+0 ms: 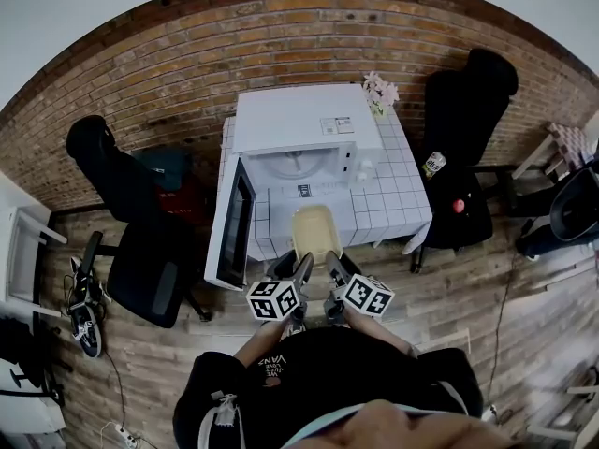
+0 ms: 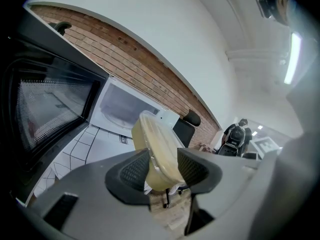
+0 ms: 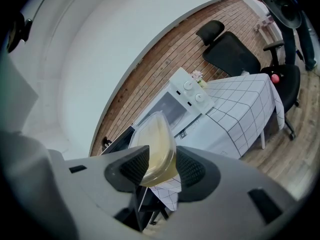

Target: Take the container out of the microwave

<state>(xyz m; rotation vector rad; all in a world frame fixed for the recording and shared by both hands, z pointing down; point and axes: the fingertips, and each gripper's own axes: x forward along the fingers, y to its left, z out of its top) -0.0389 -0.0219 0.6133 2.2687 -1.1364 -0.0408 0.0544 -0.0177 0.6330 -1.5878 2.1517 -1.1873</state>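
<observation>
- The container (image 1: 315, 232), clear plastic with a pale yellow fill, is outside the microwave (image 1: 304, 129). It is held in the air over the near edge of the bench (image 1: 393, 195), in front of the oven's open mouth.
- The left gripper (image 1: 300, 267) pinches the container's near rim between its jaws. The pads press on it from both sides in the left gripper view (image 2: 164, 169).
- The right gripper (image 1: 335, 269) grips the same rim just beside it, its jaws also closed on the plastic (image 3: 159, 166).
- The microwave door (image 1: 234, 223) stands swung out to the left, reaching toward the person, close to the left gripper's side.
- A white checked cloth (image 1: 374, 215) covers the bench, and a small bunch of pale flowers (image 1: 380, 90) sits at its far right corner.
- One black office chair (image 1: 140, 251) stands left of the door and another (image 1: 463, 110) right of the bench. A red ball-like thing (image 1: 459, 205) lies on the right one's seat.
- Behind it all runs a brick wall (image 1: 168, 73).
- A white label (image 1: 337, 125) on the oven's top and a small mark (image 1: 305, 191) below its front are too small to read.
</observation>
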